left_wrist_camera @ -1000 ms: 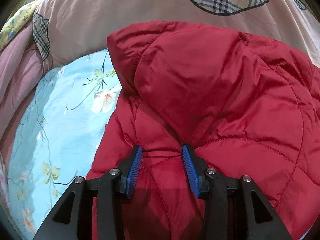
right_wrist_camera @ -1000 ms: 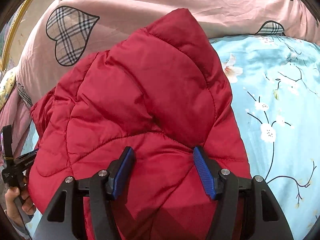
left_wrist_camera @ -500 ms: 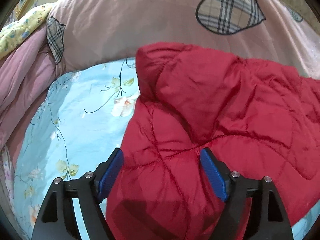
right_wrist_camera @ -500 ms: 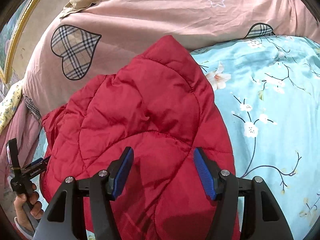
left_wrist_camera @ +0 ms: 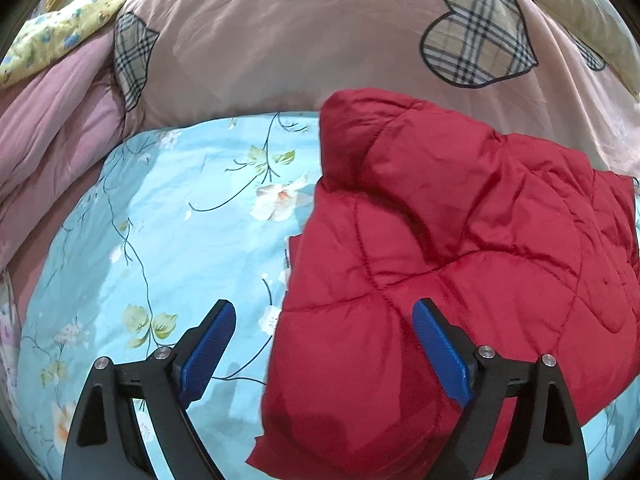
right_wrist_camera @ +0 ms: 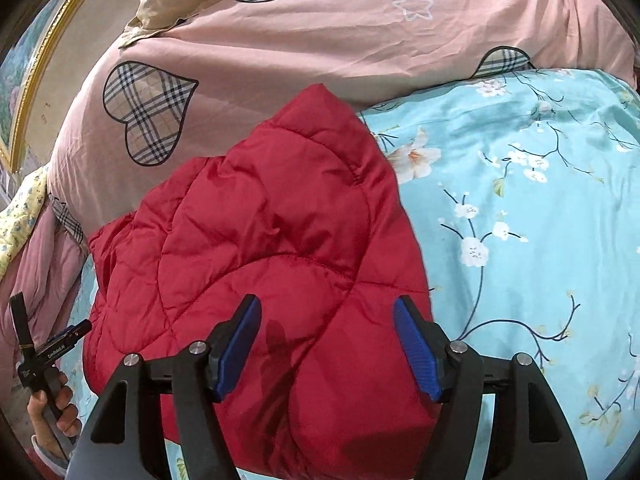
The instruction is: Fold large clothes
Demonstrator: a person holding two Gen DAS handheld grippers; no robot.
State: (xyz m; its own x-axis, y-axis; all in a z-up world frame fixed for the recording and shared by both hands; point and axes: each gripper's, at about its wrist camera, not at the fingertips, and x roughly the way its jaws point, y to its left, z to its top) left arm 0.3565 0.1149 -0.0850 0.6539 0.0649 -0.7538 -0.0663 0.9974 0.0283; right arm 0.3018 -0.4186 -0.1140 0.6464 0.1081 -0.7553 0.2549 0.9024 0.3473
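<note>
Left wrist view: the folded red jacket (left_wrist_camera: pixel 460 260) lies on the blue floral bed sheet (left_wrist_camera: pixel 160 240), against the pink duvet (left_wrist_camera: pixel 300 40). Left gripper (left_wrist_camera: pixel 324 344) and right gripper (right_wrist_camera: pixel 326 344) jaws are opening, gripping nothing. The puffy fold may spring apart unpressed. Only the right wrist view shows the person's hand (right_wrist_camera: pixel 52 408) left of the jacket.

Both wrist views look steeply down, close above the bed — sharing the red jacket (left_wrist_camera: pixel 460 240).
</note>
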